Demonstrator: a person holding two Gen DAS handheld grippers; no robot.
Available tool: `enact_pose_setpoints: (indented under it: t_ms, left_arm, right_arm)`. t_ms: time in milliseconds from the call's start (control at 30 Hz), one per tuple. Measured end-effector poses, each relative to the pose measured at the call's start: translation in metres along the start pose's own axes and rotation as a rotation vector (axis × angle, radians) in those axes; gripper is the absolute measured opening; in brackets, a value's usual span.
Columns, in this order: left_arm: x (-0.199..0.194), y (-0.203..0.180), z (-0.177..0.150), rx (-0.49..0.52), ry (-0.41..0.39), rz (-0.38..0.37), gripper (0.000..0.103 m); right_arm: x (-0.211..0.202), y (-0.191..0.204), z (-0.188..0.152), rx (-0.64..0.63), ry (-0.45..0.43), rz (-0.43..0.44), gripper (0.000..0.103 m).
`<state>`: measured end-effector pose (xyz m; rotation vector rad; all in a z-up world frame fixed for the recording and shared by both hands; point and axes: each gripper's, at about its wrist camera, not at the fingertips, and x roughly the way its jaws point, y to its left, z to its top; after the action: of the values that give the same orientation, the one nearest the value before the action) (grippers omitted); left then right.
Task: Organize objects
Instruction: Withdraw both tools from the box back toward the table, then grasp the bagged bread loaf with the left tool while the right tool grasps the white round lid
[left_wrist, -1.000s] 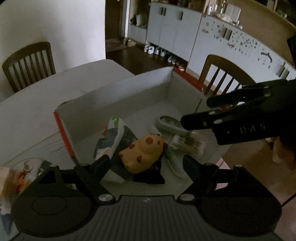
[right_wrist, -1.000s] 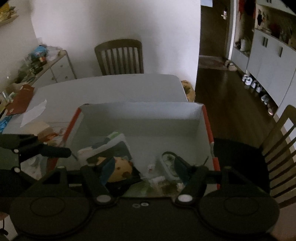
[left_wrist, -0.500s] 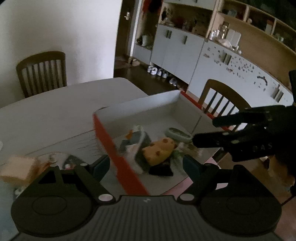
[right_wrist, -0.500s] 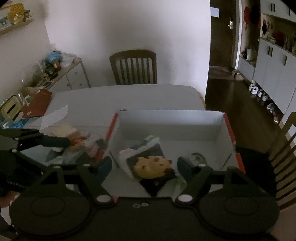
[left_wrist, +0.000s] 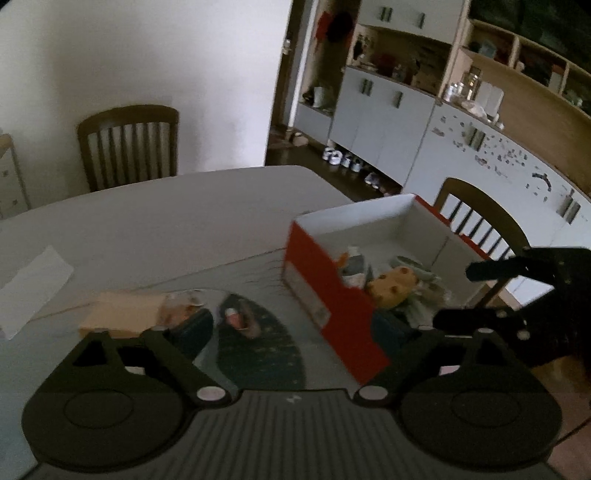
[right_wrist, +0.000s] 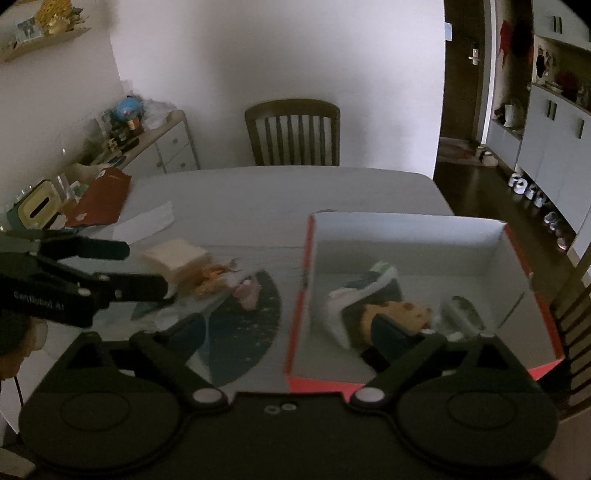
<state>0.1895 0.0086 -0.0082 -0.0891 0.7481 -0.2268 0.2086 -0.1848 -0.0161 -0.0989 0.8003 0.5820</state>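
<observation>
Both grippers pull back from the box and their jaws have just been opening, nothing between them. The left gripper (left_wrist: 295, 332) now hangs spread over the near edge of the pale dining table (left_wrist: 184, 221), above the dark fan-shaped mat (right_wrist: 240, 325), where a moment ago it was over the box. The right gripper (right_wrist: 291, 328) stands just as wide, empty. Beyond them, the red-sided white cardboard box (right_wrist: 406, 236) sits at the table's right edge holding the yellow spotted soft toy (right_wrist: 399, 314) — dropped in, I'd say. Left of it, the tan block-shaped packet (right_wrist: 177, 258) and small clutter wait near the mat's far rim — likely next.
</observation>
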Motion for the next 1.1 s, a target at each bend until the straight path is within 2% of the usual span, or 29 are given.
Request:
enact_pose_setpoints:
  t_ms: [167, 567, 700, 967, 1100]
  left_arm:
    - [-0.008, 0.03, -0.006, -0.02, 0.001, 0.014, 0.101]
    - [-0.005, 0.097, -0.019, -0.062, 0.02, 0.07, 0.102]
    - [0.003, 0.119, -0.016, -0.04, 0.045, 0.079, 0.102]
    - [0.027, 0.158, -0.019, 0.096, 0.106, 0.09, 0.102]
    - [0.039, 0.171, -0.016, 0.099, 0.128, 0.079, 0.102]
  right_arm:
    - [0.012, 0.027, -0.004, 0.0, 0.011, -0.008, 0.097]
    - [0.043, 0.078, -0.01, 0.005, 0.055, -0.008, 0.097]
    - [0.054, 0.092, -0.01, -0.005, 0.077, -0.012, 0.097]
    - [0.076, 0.111, -0.009, -0.014, 0.112, -0.015, 0.097]
    - [0.087, 0.121, -0.009, -0.032, 0.134, -0.007, 0.097]
